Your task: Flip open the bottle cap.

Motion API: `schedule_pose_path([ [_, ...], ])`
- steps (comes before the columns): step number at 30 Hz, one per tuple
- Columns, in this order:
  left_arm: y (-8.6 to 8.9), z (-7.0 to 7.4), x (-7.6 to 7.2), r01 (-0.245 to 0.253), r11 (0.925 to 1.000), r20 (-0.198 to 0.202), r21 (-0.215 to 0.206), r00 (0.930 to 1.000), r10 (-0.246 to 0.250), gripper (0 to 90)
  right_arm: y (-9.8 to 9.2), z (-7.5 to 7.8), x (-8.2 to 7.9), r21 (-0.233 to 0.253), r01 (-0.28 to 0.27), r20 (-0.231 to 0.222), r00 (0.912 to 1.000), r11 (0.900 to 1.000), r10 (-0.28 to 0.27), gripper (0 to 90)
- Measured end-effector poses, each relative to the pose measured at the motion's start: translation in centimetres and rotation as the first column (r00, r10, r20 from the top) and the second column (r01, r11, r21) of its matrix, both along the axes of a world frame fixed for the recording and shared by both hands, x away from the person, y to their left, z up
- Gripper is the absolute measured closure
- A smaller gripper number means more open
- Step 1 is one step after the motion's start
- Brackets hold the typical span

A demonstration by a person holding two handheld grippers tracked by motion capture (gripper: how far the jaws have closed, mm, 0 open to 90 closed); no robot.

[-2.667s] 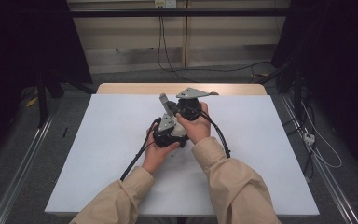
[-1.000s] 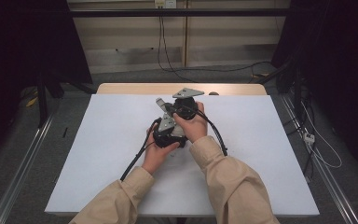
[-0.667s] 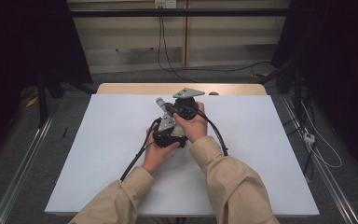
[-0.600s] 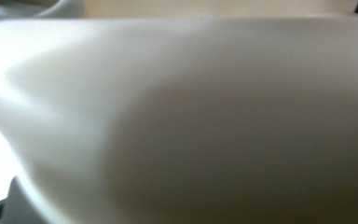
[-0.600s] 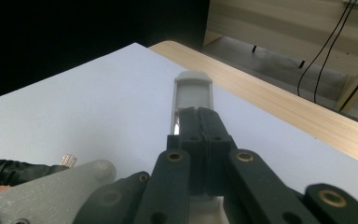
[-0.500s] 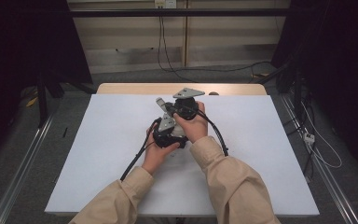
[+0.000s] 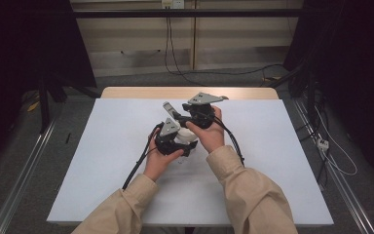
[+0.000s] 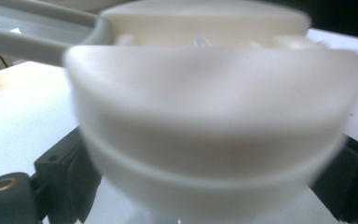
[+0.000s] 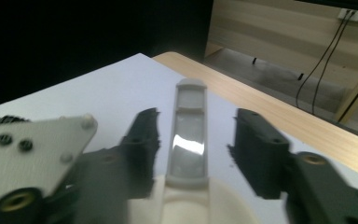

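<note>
The cream piece [image 8: 214, 121], a rounded plastic thing with a grey handle [image 9: 188, 135], sits at the centre of the high view, above the table [image 7: 92, 161]. My left tool [image 7: 168, 141] is clamped on its body, a black jaw on each side. Since a few seconds ago the right tool [image 7: 197, 113] has dropped slightly; its jaws stand apart around the handle, not touching. I judge a second grip is coming. No containers here.
</note>
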State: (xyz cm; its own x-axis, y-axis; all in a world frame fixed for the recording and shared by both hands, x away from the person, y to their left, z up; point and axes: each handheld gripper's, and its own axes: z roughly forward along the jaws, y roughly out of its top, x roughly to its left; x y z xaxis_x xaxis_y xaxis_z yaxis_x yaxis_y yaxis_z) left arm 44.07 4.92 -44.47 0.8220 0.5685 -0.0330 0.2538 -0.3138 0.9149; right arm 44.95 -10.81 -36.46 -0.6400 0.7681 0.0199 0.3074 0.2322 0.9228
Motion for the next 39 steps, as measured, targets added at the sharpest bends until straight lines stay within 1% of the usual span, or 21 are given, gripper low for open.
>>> schedule_pose_path([
  [1,0.2,0.1,-0.1,-0.006,1.0,0.003,0.003,1.0,0.006,7.9,-0.1,0.1,-0.3,0.01,-0.001,-0.002,1.0,1.0,0.001,38.6],
  [2,0.4,0.2,-0.2,-0.006,1.0,-0.007,0.002,1.0,0.006,7.9,-0.3,0.1,-0.5,0.016,0.001,0.0,1.0,1.0,-0.001,35.2],
  [3,0.6,0.3,-0.2,-0.007,0.9999,-0.008,0.008,0.9999,0.008,7.6,-0.4,0.2,-0.7,0.019,0.001,0.001,1.0,1.0,-0.001,34.1],
  [4,0.8,0.4,-0.4,-0.013,0.9999,-0.014,-0.006,0.9998,0.013,7.5,-0.5,0.1,-0.9,0.027,-0.005,-0.009,0.9999,1.0,0.005,32.0],
  [5,1.1,0.5,-0.5,-0.012,0.9999,-0.011,-0.008,0.9999,0.012,7.5,-0.6,0.1,-1.1,0.037,-0.005,-0.016,0.9999,0.999,0.005,29.8],
  [6,1.2,0.5,-0.6,-0.01,0.9999,-0.015,-0.008,0.9998,0.01,7.5,-0.8,0.2,-1.4,0.035,-0.001,-0.011,0.9999,0.999,0.002,27.9],
  [8,1.7,0.7,-0.9,-0.008,1.0,-0.013,-0.002,0.9999,0.008,7.5,-1.0,0.2,-1.8,0.04,-0.003,-0.007,1.0,0.999,0.004,25.3],
  [9,1.9,0.8,-1.1,-0.014,0.9999,-0.014,-0.009,0.9998,0.014,7.5,-1.2,0.2,-2.0,0.045,-0.005,-0.011,0.9999,0.999,0.005,23.6],
  [12,2.4,1.0,-1.3,-0.011,0.9999,-0.017,0.004,0.9998,0.011,7.3,-1.7,0.1,-2.5,0.038,0.005,-0.011,0.9999,0.999,-0.004,20.4],
  [13,2.6,1.1,-1.5,-0.013,0.9999,-0.009,0.005,0.9999,0.013,6.8,-1.8,0.1,-2.6,0.04,0.002,-0.012,0.9999,0.999,-0.002,19.5],
  [14,2.7,1.2,-1.7,-0.01,0.9999,-0.019,-0.008,0.9998,0.01,6.8,-1.9,0.1,-2.8,0.042,0.003,-0.012,0.9999,0.999,-0.003,18.5],
  [15,2.8,1.3,-1.9,-0.008,0.9999,-0.024,-0.013,0.9997,0.008,6.8,-2.1,0.1,-3.1,0.042,0.002,-0.008,1.0,0.999,-0.001,18.1],
  [18,3.2,1.6,-2.2,-0.003,0.9998,-0.021,-0.02,0.9998,0.003,6.8,-2.5,0.1,-3.7,0.04,-0.003,-0.005,1.0,0.999,0.003,16.7],
  [21,3.9,1.7,-2.5,-0.003,0.9998,-0.029,-0.018,0.9996,0.002,6.8,-3.0,0.0,-4.4,0.034,-0.006,0.0,1.0,0.999,0.006,15.5],
  [23,4.5,1.7,-2.8,-0.001,0.9999,-0.027,-0.016,0.9996,0.001,6.8,-3.3,-0.1,-4.9,0.04,-0.007,-0.004,1.0,0.999,0.007,14.6],
  [26,5.1,1.9,-3.2,-0.004,0.9997,-0.029,-0.024,0.9996,0.003,6.8,-3.8,-0.4,-5.6,0.047,-0.01,-0.006,0.9999,0.999,0.01,14.4],
  [30,5.8,1.9,-3.6,-0.001,0.9996,-0.028,-0.029,0.9996,0.0,6.8,-4.3,-0.7,-6.4,0.028,-0.011,-0.003,0.9999,1.0,0.011,14.2],
  [32,6.2,1.9,-3.7,-0.005,0.9994,-0.031,-0.033,0.9995,0.004,6.8,-4.6,-0.8,-6.8,0.032,-0.021,-0.005,0.9998,0.999,0.021,14.1],
  [33,6.3,2.0,-3.7,-0.003,0.9996,-0.028,-0.026,0.9996,0.003,6.8,-4.8,-0.9,-7.0,0.031,-0.023,-0.006,0.9997,0.999,0.023,14.0],
  [35,6.5,2.1,-3.9,0.002,0.9998,-0.028,-0.022,0.9996,-0.003,6.8,-5.2,-1.2,-7.4,0.03,-0.024,-0.007,0.9997,0.999,0.024,13.9],
  [39,7.3,2.1,-4.3,0.012,0.9995,-0.028,-0.028,0.9995,-0.013,7.0,-6.0,-2.0,-8.0,0.03,-0.024,-0.024,0.9994,0.999,0.025,13.6],
])
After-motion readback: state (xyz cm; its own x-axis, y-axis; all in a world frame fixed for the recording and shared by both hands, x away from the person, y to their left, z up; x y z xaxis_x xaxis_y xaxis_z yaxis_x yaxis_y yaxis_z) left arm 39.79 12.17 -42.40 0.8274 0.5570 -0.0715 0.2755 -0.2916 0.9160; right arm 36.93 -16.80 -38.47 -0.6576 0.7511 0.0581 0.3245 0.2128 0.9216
